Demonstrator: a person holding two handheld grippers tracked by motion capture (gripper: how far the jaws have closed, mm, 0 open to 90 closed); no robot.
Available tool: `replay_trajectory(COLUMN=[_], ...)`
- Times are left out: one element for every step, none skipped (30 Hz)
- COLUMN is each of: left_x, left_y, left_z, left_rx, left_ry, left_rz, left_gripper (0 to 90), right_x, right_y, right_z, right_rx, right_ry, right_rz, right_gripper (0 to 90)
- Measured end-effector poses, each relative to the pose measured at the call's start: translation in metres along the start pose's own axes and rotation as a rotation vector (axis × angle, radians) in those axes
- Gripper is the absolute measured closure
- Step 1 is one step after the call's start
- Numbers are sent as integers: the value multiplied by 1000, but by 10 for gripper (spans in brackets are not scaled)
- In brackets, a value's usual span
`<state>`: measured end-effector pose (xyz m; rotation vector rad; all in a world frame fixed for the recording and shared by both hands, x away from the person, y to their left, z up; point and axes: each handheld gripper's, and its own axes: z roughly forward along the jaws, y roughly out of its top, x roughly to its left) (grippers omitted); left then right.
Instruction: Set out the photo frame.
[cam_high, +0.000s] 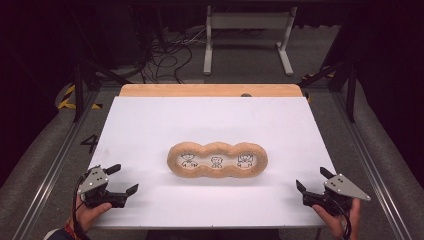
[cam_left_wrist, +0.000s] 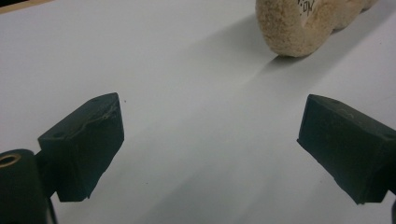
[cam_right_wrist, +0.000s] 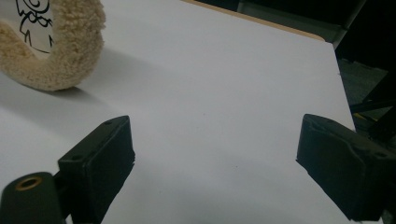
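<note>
The fuzzy tan frame (cam_high: 217, 160) lies mid-worktop (cam_high: 150, 125), bare white surface all round; the left gripper (cam_high: 121, 180) and right gripper (cam_high: 311, 180) sit at the near corners, well apart from it, jaws spread wide on nothing. In both gripper views the frame is cut off by the picture edge; its three small drawings are hard to make out.

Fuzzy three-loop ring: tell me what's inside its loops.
The fuzzy three-loop ring frames three black line-drawn cartoon figures, one per loop, on the white table sheet. Whatever lies beneath the plush rim itself is covered.
</note>
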<state>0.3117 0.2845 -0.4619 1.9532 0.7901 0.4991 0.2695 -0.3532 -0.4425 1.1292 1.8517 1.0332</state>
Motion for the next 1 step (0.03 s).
replay_trajectory(left_x=[0], left_y=[0], left_z=[0], left_rx=[0], left_ry=[0], left_rz=[0], left_gripper=[72], right_x=[-1], right_y=[0], right_z=[0], right_rx=[-2], right_ry=[0], right_rz=[5], right_gripper=[108])
